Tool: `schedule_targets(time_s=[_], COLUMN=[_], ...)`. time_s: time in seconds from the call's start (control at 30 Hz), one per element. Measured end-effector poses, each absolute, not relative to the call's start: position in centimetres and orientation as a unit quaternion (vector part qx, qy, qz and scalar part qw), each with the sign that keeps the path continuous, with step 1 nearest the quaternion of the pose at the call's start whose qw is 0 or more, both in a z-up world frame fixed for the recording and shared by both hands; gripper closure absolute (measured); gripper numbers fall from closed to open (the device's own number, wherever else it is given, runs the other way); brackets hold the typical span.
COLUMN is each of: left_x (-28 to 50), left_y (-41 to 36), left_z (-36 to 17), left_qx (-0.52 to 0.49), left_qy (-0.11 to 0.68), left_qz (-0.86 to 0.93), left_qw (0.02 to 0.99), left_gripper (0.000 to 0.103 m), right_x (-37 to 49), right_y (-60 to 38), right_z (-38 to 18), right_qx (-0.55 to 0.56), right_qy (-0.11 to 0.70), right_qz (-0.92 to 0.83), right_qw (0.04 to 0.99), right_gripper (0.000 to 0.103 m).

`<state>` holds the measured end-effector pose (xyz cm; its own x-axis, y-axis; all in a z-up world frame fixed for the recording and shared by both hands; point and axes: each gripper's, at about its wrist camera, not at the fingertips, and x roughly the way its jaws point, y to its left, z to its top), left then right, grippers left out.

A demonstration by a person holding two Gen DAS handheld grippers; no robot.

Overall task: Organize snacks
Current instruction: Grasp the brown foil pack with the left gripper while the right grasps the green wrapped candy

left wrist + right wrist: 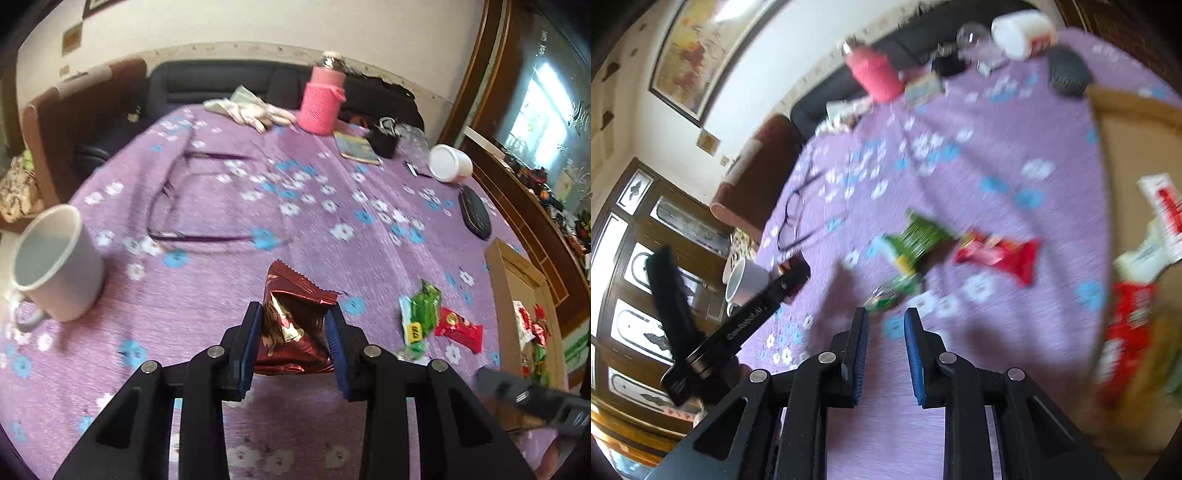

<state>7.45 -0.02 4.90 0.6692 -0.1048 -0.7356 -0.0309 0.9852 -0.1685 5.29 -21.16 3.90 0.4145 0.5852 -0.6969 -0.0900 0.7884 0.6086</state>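
My left tool (293, 332) pinches a dark red snack packet (291, 321) just above the desk (221, 206); my right tool (885, 328) is narrowed on nothing. Beyond lie a green packet (916, 236) and a red one (1001, 254) — the cardboard box (524, 280) is off right.

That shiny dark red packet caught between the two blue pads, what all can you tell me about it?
The dark red snack packet looks like glossy foil, crinkled, with gold and cream printing on its front and a zigzag-cut seal at the top edge. It seems puffed and unopened. It stands roughly upright, its top leaning away from the camera, squeezed on both sides by the blue-padded fingers of the left gripper. Purple flowered tablecloth lies beneath; whether the packet's bottom touches it cannot be told.
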Motion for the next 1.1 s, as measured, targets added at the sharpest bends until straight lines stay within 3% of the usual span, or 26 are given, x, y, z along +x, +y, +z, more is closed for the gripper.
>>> schedule_targets(time_s=[0.33, 0.37, 0.63, 0.73, 1.1], left_x=[7.0, 7.0, 6.9, 6.8, 6.4], left_y=[1.0, 1.1, 1.3, 1.2, -2.2], left_z=[5.8, 5.9, 6.0, 6.0, 5.0], left_qx=[-0.103, -0.105, -0.111, -0.109, -0.067], left_qy=[0.395, 0.393, 0.394, 0.394, 0.399], left_qz=[-0.017, -0.016, -0.020, -0.021, -0.047], left_qw=[0.912, 0.913, 0.912, 0.912, 0.913], left_gripper=[0.070, 0.070, 0.070, 0.070, 0.070], right_x=[8.8, 9.1, 9.6, 8.6, 5.2], right_y=[-17.7, -17.6, -13.7, -14.9, -19.3], right_z=[1.0, 1.0, 1.8, 1.9, 4.9], right_qx=[0.254, 0.249, 0.087, 0.103, 0.087], right_qy=[0.530, 0.531, 0.510, 0.504, 0.377], right_qz=[0.138, 0.133, 0.137, 0.167, 0.157], right_qw=[0.797, 0.799, 0.844, 0.841, 0.909], right_gripper=[0.080, 0.076, 0.077, 0.077, 0.077])
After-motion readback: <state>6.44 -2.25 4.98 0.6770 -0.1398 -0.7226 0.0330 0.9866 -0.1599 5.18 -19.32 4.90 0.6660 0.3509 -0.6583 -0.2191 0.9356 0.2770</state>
